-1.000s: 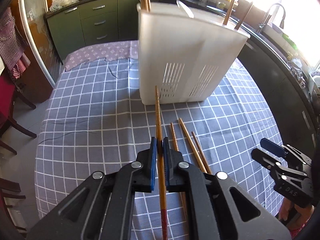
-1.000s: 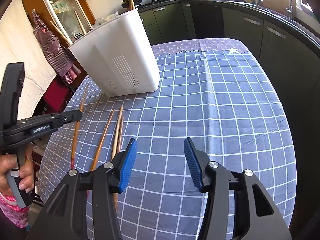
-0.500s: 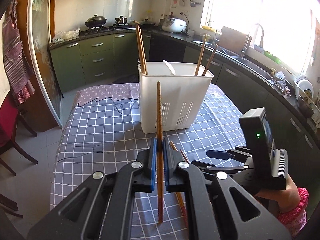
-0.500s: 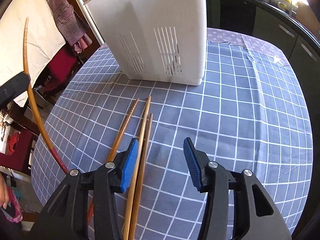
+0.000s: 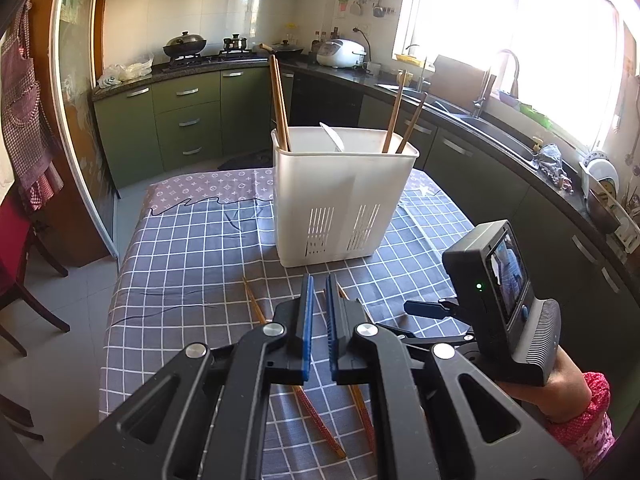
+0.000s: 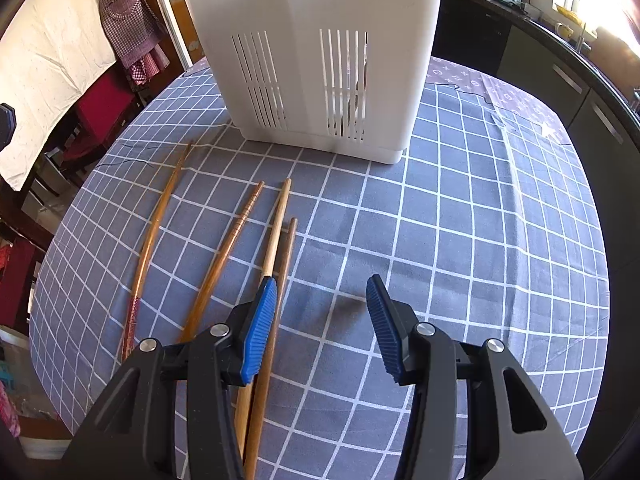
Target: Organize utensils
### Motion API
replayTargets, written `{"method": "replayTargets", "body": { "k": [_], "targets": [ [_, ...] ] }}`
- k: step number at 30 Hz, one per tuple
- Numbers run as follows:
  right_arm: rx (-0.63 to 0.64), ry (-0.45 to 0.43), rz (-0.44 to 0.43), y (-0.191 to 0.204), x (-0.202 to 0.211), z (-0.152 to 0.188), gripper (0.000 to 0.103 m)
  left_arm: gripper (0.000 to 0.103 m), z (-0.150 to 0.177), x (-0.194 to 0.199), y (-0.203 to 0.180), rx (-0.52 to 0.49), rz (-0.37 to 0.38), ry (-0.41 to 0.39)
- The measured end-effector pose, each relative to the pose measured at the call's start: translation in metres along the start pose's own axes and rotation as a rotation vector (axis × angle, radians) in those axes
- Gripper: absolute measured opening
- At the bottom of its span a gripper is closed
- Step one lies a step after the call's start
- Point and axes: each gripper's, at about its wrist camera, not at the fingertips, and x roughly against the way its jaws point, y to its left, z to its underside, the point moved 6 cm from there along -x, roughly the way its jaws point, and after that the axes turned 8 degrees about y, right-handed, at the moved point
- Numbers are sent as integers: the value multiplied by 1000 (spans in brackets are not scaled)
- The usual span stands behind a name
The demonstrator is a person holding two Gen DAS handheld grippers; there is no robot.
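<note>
- Gathering loose chopsticks (image 6: 224, 264) into the white holder (image 5: 340, 196) looks like the step in hand; four lie on the checked worktop (image 6: 480, 240) in front of the holder.
- The right claw (image 6: 322, 328) hovers low, released wide, its left pad over the pale pair; next it likely needs to centre, then clench.
- The left claw (image 5: 317, 328) sits higher, nearly clenched, grasping nothing.

Before you, four chopsticks (image 6: 224, 256) lie on the tablecloth (image 6: 480, 240), the caddy (image 6: 320, 60) behind them (more chopsticks (image 5: 279, 100) inside).
</note>
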Motion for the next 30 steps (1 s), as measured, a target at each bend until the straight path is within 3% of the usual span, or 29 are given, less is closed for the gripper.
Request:
{"method": "replayTargets", "body": {
  "k": [3,9,17,21,30],
  "targets": [
    [-24,-12,36,-7,3,1,47,6,1,-3,5,11,0,14],
    [14,4,27,5,2,3,42,6,6,-19,13,44,-3,76],
    [10,-2,38,10,-4,1,30,6,25,-72,40,151,-23,289],
    [7,-4,28,4,-1,5,15,7,32,-97,49,189,-54,360],
    [21,-13,18,-1,0,9,13,16,32,-128,56,220,-102,429]
  ]
}}
